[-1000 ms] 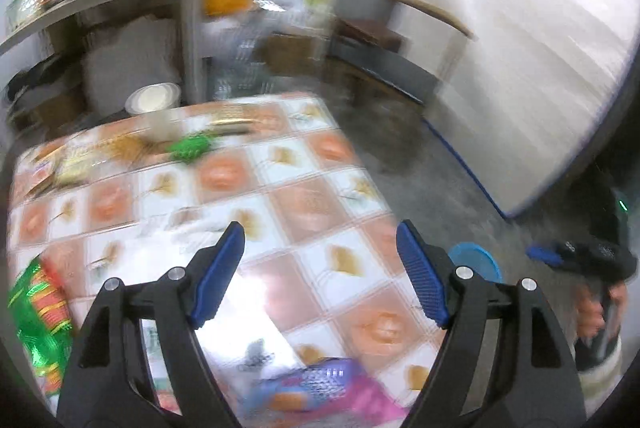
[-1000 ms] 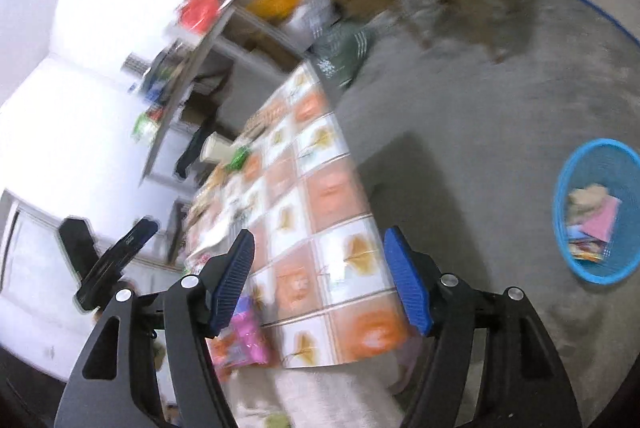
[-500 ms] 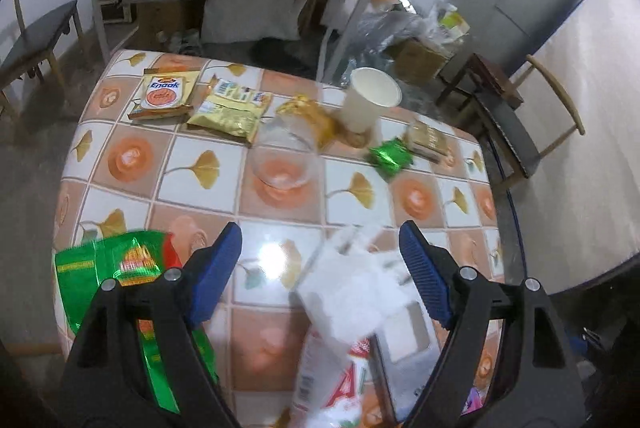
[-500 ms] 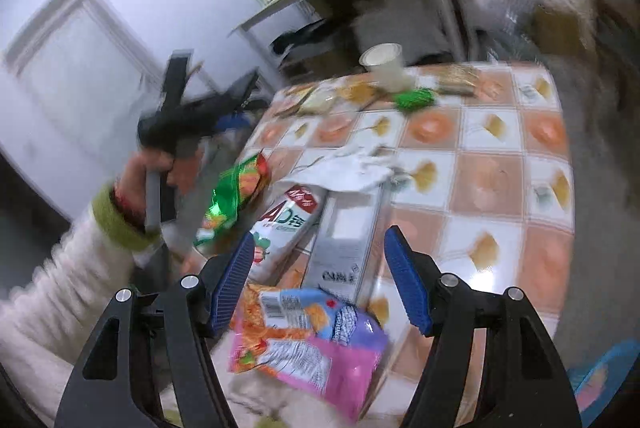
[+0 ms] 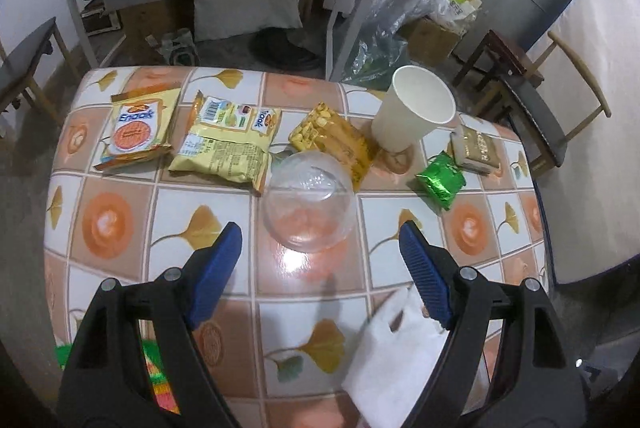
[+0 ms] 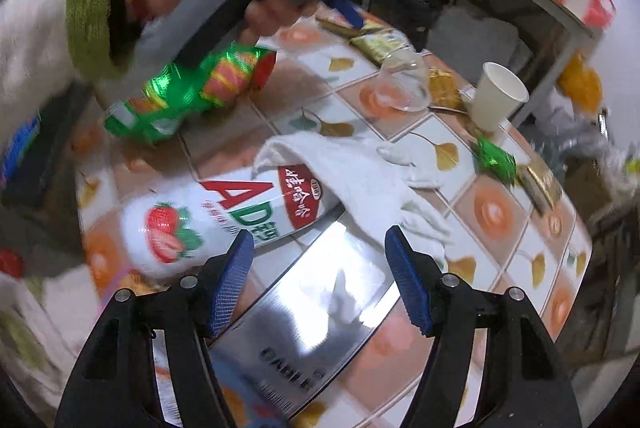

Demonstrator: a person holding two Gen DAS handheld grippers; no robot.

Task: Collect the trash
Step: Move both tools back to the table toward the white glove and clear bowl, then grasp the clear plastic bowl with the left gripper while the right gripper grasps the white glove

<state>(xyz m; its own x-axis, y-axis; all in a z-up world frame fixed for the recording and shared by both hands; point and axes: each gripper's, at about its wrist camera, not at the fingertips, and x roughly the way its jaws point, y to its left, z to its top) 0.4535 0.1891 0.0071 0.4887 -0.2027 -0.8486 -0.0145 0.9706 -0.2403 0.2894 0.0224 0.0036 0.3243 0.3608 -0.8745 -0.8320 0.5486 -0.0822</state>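
Now the left tongs (image 5: 320,260) hang apart and empty over the table (image 5: 120,228), the clear plastic cup (image 5: 308,203) lying just beyond their tips. Beside that cup lie a yellow snack bag (image 5: 226,147) and a white paper cup (image 5: 414,107). Right tongs (image 6: 318,280) also gape, empty, above a silver box (image 6: 320,300), well nearer than the cup

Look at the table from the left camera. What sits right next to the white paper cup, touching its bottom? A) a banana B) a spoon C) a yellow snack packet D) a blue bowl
C: the yellow snack packet lies against the base of the upright white paper cup, just behind the clear plastic cup.
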